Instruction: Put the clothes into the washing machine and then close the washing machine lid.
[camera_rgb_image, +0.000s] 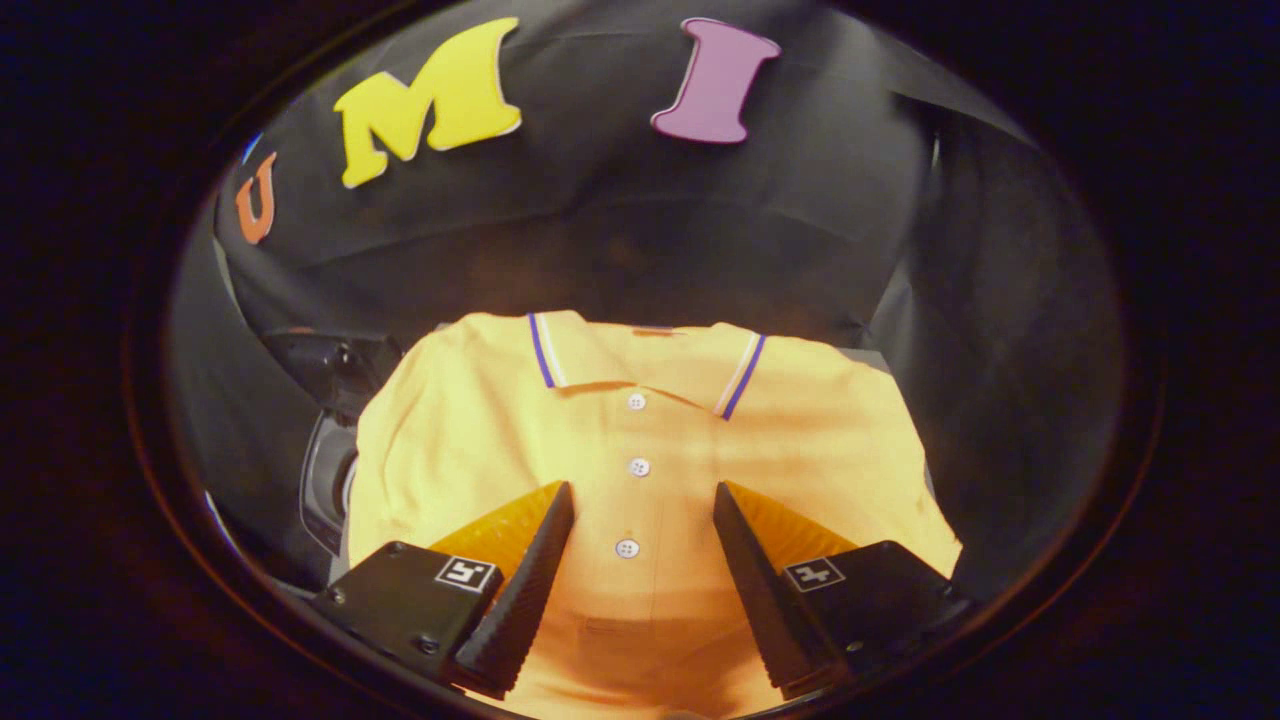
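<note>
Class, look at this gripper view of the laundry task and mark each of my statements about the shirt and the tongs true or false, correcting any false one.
1. The tongs are open above the shirt. True.
2. The polo shirt is blue. False: it is yellow, with striped trim on the collar.
3. Three white buttons run down the shirt's front; the lowest button lies between the fingers. True.
4. The fingers are pressed together on the collar. False: they stand apart, and the collar lies beyond their tips.
5. The shirt lies front side up. True.
</note>
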